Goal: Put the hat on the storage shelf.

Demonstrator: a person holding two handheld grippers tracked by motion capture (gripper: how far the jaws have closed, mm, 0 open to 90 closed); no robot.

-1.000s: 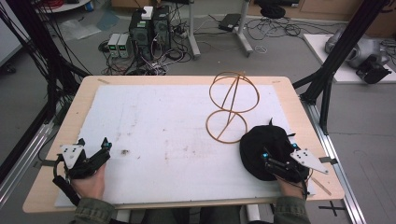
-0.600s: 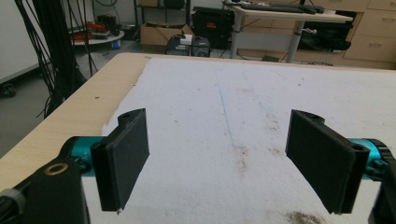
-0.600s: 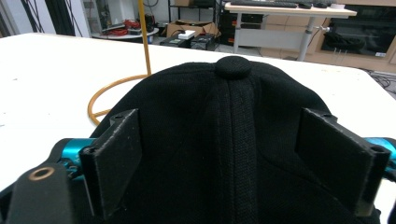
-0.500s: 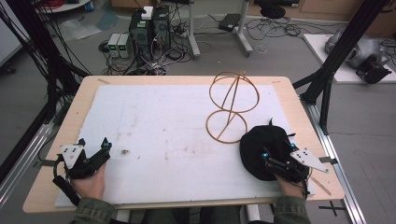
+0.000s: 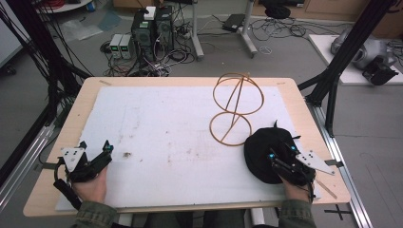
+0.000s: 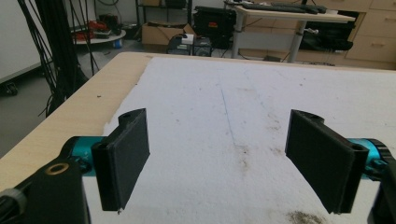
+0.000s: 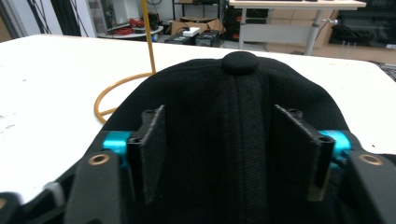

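My right gripper (image 5: 281, 156) sat over the black cap (image 5: 262, 153) near the table's (image 5: 57, 142) front right edge, jaws just closing around its crown, pads not yet pressing. The wire stand (image 5: 236, 108) stood just beyond. My left gripper (image 5: 95, 152) waited open-jawed over bare white board (image 5: 166, 123).

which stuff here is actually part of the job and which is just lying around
In the job:
- black cap, with the right gripper on it, jaws closing on the crown
- gold wire stand, touching the cap's edge

Lying about:
- left gripper, idle and open
- computer boxes and cables on the floor
- white sheet on the table
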